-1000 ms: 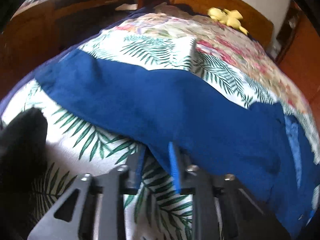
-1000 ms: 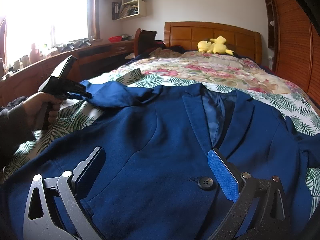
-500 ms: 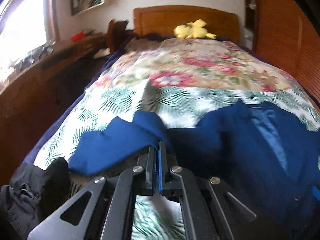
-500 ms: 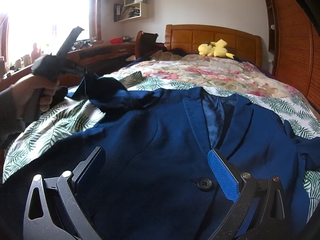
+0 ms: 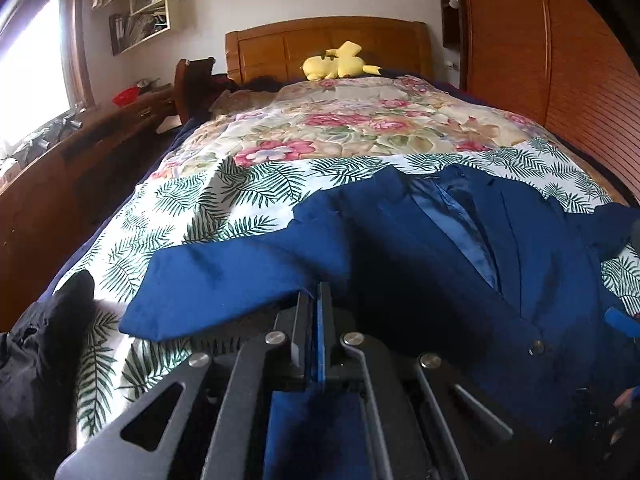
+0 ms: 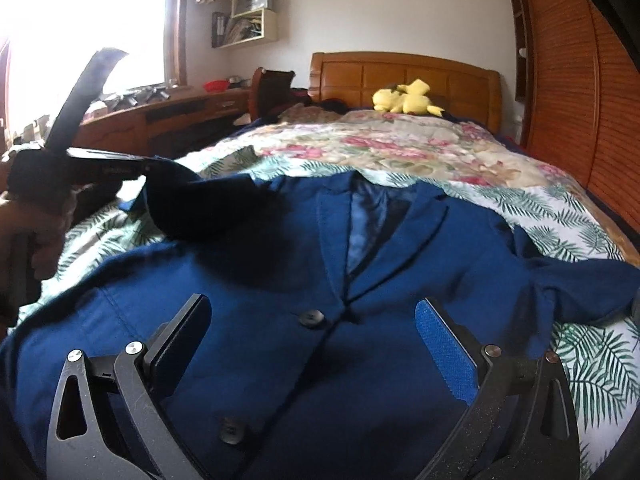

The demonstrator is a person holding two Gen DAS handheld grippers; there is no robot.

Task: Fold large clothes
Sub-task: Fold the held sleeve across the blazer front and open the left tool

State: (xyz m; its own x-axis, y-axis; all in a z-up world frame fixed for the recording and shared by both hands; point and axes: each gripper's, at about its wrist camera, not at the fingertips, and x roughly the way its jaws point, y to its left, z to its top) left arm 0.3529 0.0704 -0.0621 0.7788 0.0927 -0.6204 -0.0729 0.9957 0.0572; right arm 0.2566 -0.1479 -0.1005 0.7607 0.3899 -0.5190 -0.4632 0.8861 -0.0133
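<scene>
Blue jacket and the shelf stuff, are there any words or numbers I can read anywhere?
None can be read.
Blue jacket: no label or words show.
Wall shelf: books and papers, too small and blurred.
Left gripper: a faint mark on its side, too blurred.
Yellow plush toy: no writing.

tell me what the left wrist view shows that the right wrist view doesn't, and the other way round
Only the left wrist view shows the left gripper from behind, jaws shut on the blue sleeve, and dark clothing at the bed's near left edge.

Only the right wrist view shows the right gripper open above the jacket's front, the hand carrying the left gripper from the side, and a second, lower button.

Both show the blue jacket on the leaf-print bedspread, the yellow plush toy by the headboard.
</scene>
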